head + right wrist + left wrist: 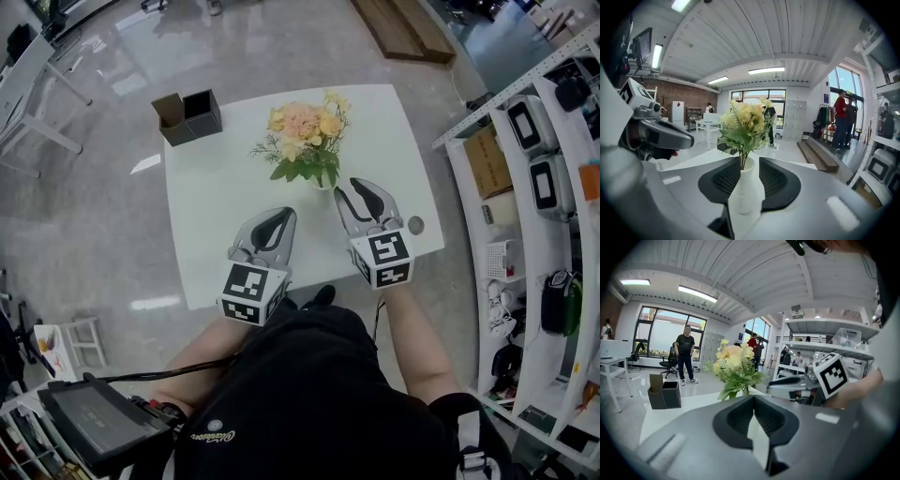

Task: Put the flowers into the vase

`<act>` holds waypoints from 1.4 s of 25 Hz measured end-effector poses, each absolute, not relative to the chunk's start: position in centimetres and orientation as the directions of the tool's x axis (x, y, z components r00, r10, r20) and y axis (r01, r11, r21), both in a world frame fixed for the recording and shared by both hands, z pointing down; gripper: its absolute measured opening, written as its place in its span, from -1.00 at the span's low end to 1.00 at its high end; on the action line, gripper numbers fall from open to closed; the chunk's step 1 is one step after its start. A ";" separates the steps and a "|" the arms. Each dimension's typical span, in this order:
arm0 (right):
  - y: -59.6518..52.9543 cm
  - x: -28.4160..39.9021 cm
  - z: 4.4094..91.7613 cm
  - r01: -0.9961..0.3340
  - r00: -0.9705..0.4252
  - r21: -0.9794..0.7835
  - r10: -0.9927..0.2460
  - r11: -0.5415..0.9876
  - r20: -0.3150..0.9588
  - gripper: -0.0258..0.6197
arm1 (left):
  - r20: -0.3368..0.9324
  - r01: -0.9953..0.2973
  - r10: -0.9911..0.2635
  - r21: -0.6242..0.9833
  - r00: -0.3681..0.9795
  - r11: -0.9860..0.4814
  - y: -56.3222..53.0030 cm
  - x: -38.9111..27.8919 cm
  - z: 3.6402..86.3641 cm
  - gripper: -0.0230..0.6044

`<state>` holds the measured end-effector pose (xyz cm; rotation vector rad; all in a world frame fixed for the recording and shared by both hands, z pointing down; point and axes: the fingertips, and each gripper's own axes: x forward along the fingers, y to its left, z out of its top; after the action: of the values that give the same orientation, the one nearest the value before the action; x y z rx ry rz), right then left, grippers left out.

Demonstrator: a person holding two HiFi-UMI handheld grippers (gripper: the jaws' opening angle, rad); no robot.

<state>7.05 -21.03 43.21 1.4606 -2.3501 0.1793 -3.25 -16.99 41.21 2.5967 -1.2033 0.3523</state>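
**A:** What could go wrong from here, left to right?

**B:** Not much on the left. The grey left gripper (281,217) hangs over the near side of the square white table (202,216). Its jaws are together at the tips with nothing between them, well apart from everything else. In the middle, the bunch of yellow and peach flowers with green leaves (305,127) already stands in the slim, narrow-necked white vase (746,192), towards the far side. I judge it top-heavy. The risk comes from the grey right gripper (356,187). Its jaws stand apart with the vase in the gap, and the pads do not press on it. A sideways swing there, or a lopsided squeeze, could tip the vase.

**A:** What does one view show that another doesn't?

**B:** The head view hides most of the vase under the leaves, but it alone shows the brown and black open boxes (187,115) at the far left corner. The left gripper view shows the right gripper from the side. Only the right gripper view shows the stems in the vase's neck.
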 end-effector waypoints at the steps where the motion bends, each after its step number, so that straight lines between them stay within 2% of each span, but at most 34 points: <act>1: -20.6 7.5 42.6 -0.895 -0.385 0.078 -0.851 0.438 0.357 -0.55 | 0.319 -0.765 -0.704 0.127 0.634 -0.631 -17.0 -2.8 41.0 -0.90; 9: -17.9 11.5 38.4 -0.960 -0.273 -0.005 -0.937 0.279 0.217 -0.79 | 0.284 -0.729 -0.681 0.109 0.675 -0.676 -17.2 0.3 39.7 -0.90; 15: -16.7 13.3 38.0 -0.975 -0.222 -0.031 -0.956 0.220 0.192 -0.91 | 0.275 -0.718 -0.676 0.088 0.684 -0.690 -17.1 1.8 39.1 -0.90; 35: -16.2 12.4 38.3 -0.956 -0.291 -0.088 -0.936 0.278 0.199 -0.92 | 0.272 -0.729 -0.689 0.079 0.672 -0.680 -16.8 1.9 39.0 -0.90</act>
<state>12.40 -16.20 38.26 1.8022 -2.4235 0.2898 1.91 -16.77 38.98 2.7046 -1.1573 0.3286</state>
